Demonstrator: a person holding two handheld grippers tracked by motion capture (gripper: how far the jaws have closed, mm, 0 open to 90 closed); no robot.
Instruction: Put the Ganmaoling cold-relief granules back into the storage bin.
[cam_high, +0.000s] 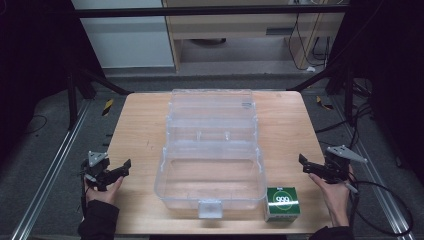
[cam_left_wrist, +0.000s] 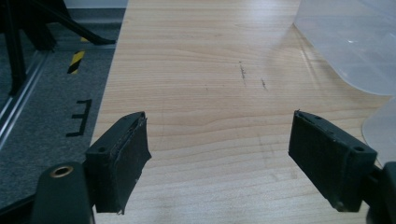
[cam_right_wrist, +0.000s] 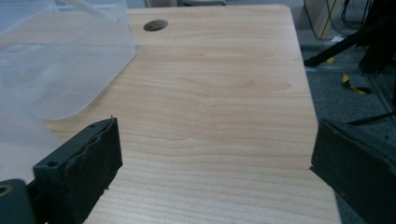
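Note:
A clear plastic box (cam_high: 212, 185) with its lid (cam_high: 212, 107) folded back stands open in the middle of the wooden table (cam_high: 140, 135). A small green carton (cam_high: 283, 203) printed "999" sits at the box's front right corner. My left gripper (cam_high: 119, 169) hovers at the table's left edge, open, nothing between its jaws (cam_left_wrist: 219, 158). My right gripper (cam_high: 311, 167) hovers at the right edge, open and empty too (cam_right_wrist: 215, 172). The box's curved clear wall (cam_left_wrist: 355, 51) shows at the right of the left gripper view, and the box's wall (cam_right_wrist: 60, 65) at the left of the right gripper view.
A round hole (cam_right_wrist: 156, 25) marks the table's far right area. Grey carpet floor (cam_high: 45, 150) with metal rails (cam_high: 50, 170) and black frame legs (cam_high: 100, 82) surrounds the table. Cables (cam_high: 385, 200) trail on the right. A wooden cabinet (cam_high: 240, 30) stands behind.

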